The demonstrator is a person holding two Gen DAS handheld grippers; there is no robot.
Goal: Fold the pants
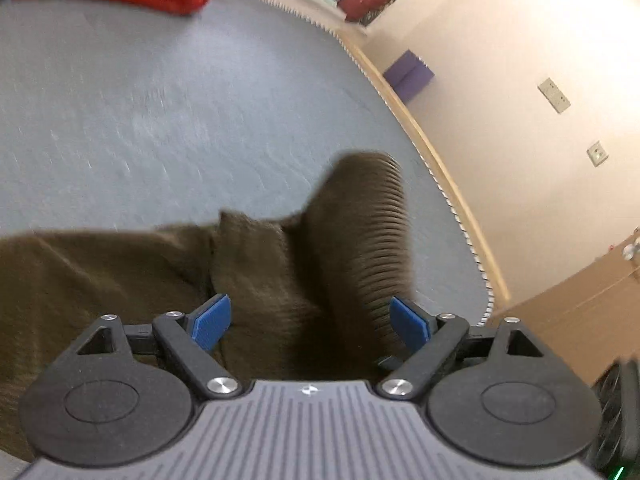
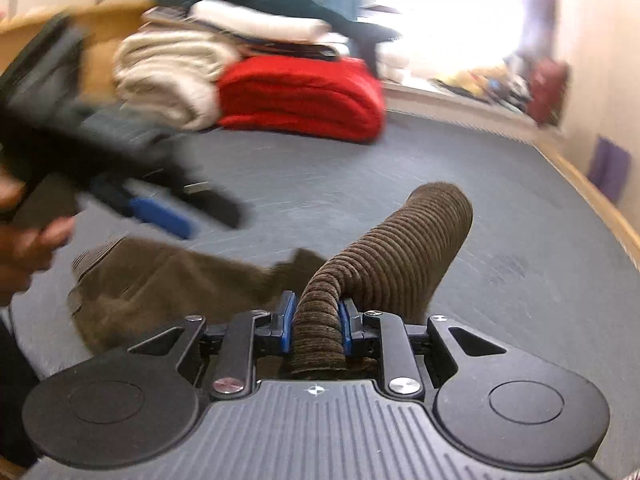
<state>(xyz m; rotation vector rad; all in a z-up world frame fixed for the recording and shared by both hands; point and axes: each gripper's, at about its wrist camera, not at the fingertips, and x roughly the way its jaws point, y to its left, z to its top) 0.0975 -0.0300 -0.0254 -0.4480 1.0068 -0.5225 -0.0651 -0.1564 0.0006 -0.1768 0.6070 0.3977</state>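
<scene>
While pinching the ribbed waistband of the brown knit pants, right gripper clenched; left gripper released, empty.

no text, label, brand or number can be read anywhere; both views are too blurred for that.

the pants are brown ribbed corduroy cloth, matt; the mat beneath looks grey, faintly textured; the right gripper has matt black plastic arms, blue ridged pads, shiny metal screws
</scene>
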